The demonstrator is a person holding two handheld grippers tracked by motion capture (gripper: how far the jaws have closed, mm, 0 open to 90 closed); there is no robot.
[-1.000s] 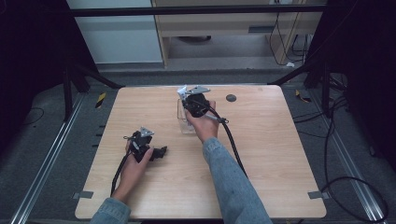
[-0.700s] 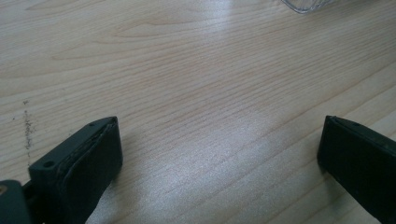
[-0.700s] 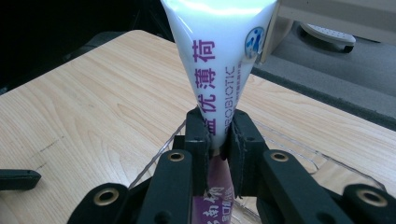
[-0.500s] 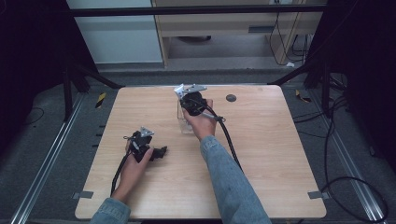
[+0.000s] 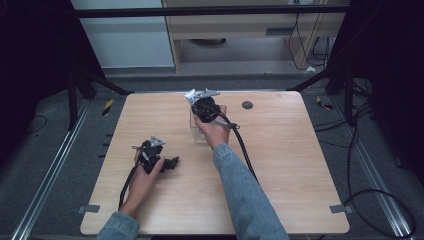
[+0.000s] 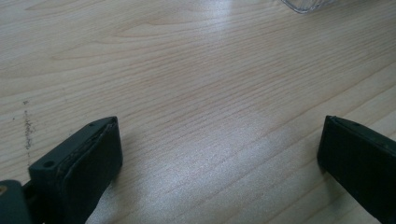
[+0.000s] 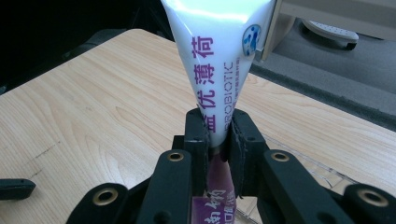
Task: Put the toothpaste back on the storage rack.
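My right gripper [image 7: 219,126] is shut on a white tube [image 7: 219,56] printed with purple characters, and the tube stands upward out of the jaws. In the high view that gripper [image 5: 200,102] is held at the far middle of the wooden table [image 5: 280,165], with the tube's white end [image 5: 190,94] at its far left side. It hangs over a clear plastic container [image 5: 198,134]. My left gripper [image 5: 171,162] rests on the table at the near left. Its jaws [image 6: 219,154] stand wide open over bare wood with nothing between them.
A small black round disc [image 5: 247,105] lies on the table to the right of the right gripper. The right gripper's cable [image 5: 245,150] trails back across the table. A corner of the clear container [image 6: 303,4] sits ahead of the left gripper.
My right gripper has shifted slightly to the left with the tube still in it. The left gripper has not moved.
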